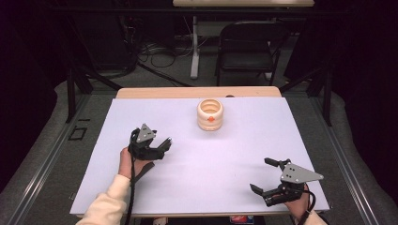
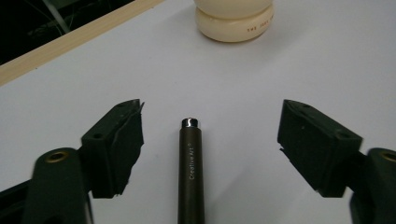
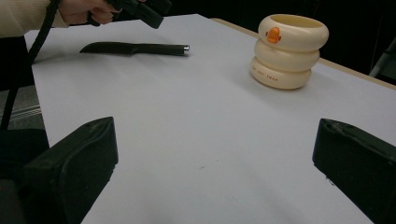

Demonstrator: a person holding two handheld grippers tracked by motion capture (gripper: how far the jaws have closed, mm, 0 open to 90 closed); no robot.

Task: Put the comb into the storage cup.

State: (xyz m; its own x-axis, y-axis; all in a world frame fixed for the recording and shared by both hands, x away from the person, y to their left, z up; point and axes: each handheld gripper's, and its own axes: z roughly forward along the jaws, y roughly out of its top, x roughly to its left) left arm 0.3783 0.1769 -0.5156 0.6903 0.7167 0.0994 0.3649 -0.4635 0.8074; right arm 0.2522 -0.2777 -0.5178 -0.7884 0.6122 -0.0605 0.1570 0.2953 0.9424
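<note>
Jaws of the left gripper point(image 2: 210, 140) are held apart astride a black knife point(image 2: 190, 172), its handle lying untouched on the white table point(image 1: 244, 154). Farther off, a cream ringed holder point(image 1: 210, 114) is seen. The right gripper point(image 1: 270, 176) is spread wide, nothing grasped.

- Left claw point(image 1: 165, 143) hangs over the white table point(image 1: 234, 154), jaws apart.
- Right claw point(image 1: 263, 174) sits near the front edge, jaws wide.
- Cream ringed holder point(image 1: 210, 114) stands far back.
</note>
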